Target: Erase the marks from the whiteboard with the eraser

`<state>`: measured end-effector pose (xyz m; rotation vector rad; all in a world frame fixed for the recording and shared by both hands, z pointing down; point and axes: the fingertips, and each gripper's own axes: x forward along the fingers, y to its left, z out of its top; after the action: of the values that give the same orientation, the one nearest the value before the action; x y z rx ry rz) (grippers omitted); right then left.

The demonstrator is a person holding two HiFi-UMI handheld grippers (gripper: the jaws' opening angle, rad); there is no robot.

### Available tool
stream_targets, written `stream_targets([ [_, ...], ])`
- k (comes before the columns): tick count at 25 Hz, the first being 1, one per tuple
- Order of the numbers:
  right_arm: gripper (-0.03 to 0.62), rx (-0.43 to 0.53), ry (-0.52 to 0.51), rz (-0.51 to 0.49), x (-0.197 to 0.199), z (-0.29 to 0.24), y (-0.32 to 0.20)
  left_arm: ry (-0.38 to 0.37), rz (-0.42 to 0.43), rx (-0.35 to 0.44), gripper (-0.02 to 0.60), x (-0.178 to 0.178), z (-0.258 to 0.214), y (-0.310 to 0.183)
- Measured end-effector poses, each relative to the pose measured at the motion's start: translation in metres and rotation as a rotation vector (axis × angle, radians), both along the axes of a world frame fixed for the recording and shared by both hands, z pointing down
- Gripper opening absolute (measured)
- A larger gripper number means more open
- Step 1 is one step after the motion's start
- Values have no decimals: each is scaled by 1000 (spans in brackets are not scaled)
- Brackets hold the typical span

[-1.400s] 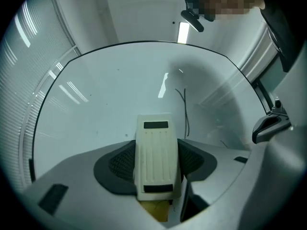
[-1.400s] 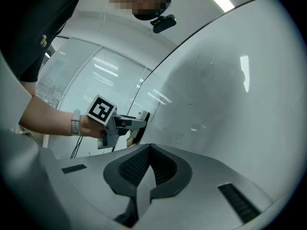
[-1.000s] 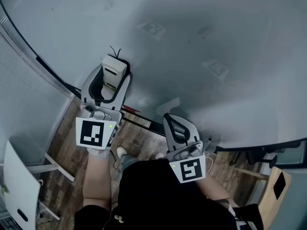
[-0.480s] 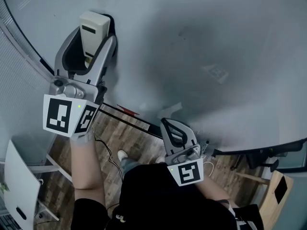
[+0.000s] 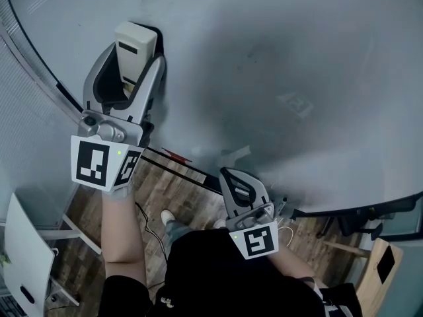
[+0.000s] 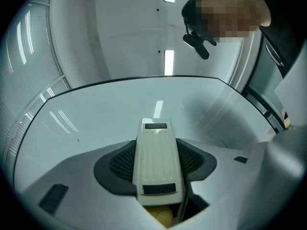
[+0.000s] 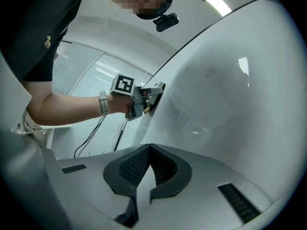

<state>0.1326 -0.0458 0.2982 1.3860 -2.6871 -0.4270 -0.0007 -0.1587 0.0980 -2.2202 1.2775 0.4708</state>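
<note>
One cream eraser (image 6: pixel 157 164) sits clamped between the fingers (image 6: pixel 120 166) of the left gripper (image 5: pixel 135 63), held against the upper left of the whiteboard (image 5: pixel 284 58), while the right gripper (image 7: pixel 150 150) hangs lower, fingers (image 7: pixel 134 167) together on nothing.

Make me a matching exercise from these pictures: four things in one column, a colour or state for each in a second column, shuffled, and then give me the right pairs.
Things:
1. left gripper
2. right gripper
3. eraser
4. floor

Colours and states:
A. brown wood planks
B. jaws together, nothing between them
C. cream-coloured, oblong
D. jaws clamped on a thing

Pairs: 1-D, 2-B, 3-C, 4-A
</note>
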Motion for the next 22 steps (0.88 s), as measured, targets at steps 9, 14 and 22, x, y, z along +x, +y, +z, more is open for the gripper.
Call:
stream_targets([
  [9,28,-26,7,-31,-4,12,5,-9,7,-95,262,13,77,2],
  [14,28,-43,21,-50,-9,19,10,-31,1,-177,261,19,124,3],
  [22,28,-66,24,-67,-25,26,12,-65,6,-334,262,34,197,8],
])
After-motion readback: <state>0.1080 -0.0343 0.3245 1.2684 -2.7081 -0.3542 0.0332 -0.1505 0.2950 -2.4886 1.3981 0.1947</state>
